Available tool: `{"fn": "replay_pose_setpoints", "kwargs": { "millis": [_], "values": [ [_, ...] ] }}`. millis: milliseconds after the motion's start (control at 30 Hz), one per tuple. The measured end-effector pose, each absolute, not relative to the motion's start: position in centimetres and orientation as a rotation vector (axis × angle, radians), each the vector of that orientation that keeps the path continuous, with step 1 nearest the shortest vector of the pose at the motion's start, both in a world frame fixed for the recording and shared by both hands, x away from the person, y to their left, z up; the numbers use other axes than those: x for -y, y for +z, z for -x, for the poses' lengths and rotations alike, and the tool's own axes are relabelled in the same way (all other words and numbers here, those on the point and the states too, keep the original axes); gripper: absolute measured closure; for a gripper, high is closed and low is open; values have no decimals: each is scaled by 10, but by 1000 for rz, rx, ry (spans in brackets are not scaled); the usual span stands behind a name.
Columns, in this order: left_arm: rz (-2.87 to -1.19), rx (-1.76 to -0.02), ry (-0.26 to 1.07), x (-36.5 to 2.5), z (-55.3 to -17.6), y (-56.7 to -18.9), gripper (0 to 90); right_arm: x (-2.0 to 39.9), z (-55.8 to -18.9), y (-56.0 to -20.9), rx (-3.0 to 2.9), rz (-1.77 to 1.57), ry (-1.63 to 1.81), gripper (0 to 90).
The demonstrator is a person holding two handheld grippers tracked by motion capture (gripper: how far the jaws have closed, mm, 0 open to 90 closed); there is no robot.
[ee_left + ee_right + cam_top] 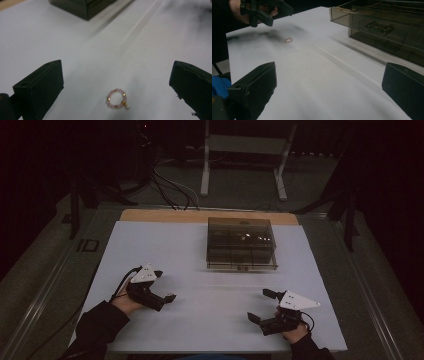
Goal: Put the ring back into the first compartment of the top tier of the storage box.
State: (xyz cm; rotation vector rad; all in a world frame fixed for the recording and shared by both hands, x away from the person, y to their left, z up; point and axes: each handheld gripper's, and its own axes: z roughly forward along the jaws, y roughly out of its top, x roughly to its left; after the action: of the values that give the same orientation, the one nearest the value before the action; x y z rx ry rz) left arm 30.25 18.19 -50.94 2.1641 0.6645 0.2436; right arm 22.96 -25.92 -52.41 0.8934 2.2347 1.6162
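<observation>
One small beaded bracelet [116, 99] lies on the white table [75, 50] between the left hand-held gripper's [116, 82] wide-spread jaws.

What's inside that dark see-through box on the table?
The box has smoky clear walls and is split into compartments. In the right gripper view, a small metal-looking piece sits inside. The tint and gloom hide what it is and whether other compartments hold anything.
</observation>
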Motion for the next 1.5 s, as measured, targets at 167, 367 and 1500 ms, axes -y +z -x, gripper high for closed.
{"fn": "replay_pose_setpoints", "kwargs": {
  "millis": [167, 367, 1500],
  "values": [
    [-2188, -707, 259, -181, -304, -517, 9, 259, -230, -524, -2235, -893, 1613, 0],
    [-2247, -742, 222, -179, -305, -525, 9, 260, -230, -524, -2227, -896, 1613, 0],
    [-2320, -772, 210, -174, -310, -538, 752, 260, -230, -524, -2233, -899, 1604, 0]
  ]
}}
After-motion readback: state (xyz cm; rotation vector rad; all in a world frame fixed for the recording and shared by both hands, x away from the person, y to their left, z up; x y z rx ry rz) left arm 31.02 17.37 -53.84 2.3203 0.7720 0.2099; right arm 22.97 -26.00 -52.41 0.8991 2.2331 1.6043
